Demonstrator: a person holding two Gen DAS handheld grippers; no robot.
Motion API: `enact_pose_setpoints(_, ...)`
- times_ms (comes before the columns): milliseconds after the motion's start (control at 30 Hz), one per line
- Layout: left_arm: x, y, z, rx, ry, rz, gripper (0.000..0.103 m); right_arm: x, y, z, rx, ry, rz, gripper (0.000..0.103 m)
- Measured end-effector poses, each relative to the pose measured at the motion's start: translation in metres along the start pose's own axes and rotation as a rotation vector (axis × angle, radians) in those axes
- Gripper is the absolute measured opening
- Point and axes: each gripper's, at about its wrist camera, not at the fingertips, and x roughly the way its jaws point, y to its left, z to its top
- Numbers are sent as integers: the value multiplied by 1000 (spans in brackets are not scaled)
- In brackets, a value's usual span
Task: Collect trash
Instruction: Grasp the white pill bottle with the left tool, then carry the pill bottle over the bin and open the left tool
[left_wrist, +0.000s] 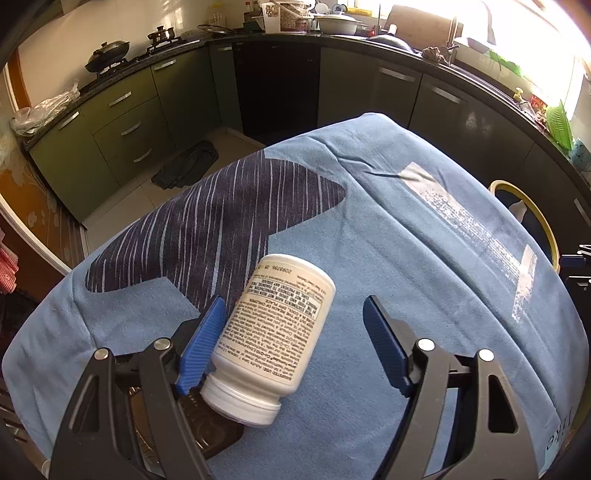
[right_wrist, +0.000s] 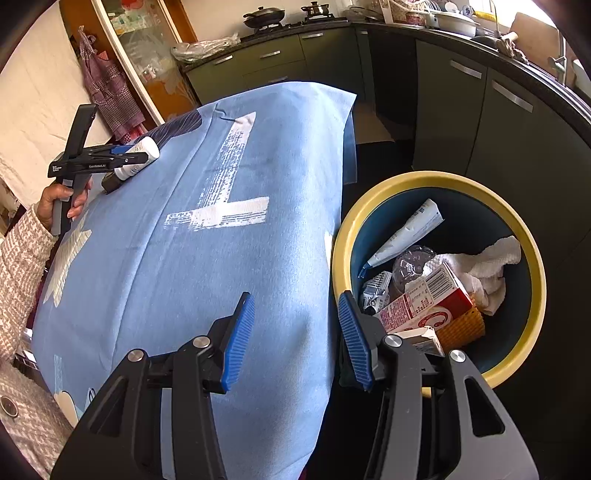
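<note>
Though the bin (right_wrist: 439, 273) beside the table already holds a tube, a carton, a wad of paper and other scraps, one piece is plainly left: a white bottle (left_wrist: 273, 332) lying on the blue cloth (left_wrist: 388, 229), near the table's left edge as the right wrist view shows it. So the task looks well along but not finished.

The bottle lies on its side. In the left wrist view its long axis runs slantwise, the capped end towards the camera and low left, the base away and up to the right. Its cap end rests on or against a dark flat thing (left_wrist: 218, 428) at the cloth's edge.

The left gripper (left_wrist: 295, 332) stands released around the bottle: one pad seems to touch its side, the other is well clear, so nothing is grasped yet. The right gripper (right_wrist: 297, 332) hangs empty and part open, over the gap between cloth and bin.
</note>
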Motion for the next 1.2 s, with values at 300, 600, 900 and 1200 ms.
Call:
enact_pose_setpoints(300, 7, -7, -7, -21, 41, -28, 45, -6, 0, -5, 2, -10, 4, 48)
enact_pose_setpoints(600, -30, -51, -4, 42, -10, -41, 45, -25, 0, -13, 6, -47, 0, 48)
enact_pose_setpoints(900, -63, -183, 28, 189, -47, -198, 45, -67, -36, -44, 91, -113, -61, 48)
enact_pose_setpoints(1200, 0, -334, 85, 302, 41, -381, 45, -103, -81, -91, 187, -136, -105, 48)
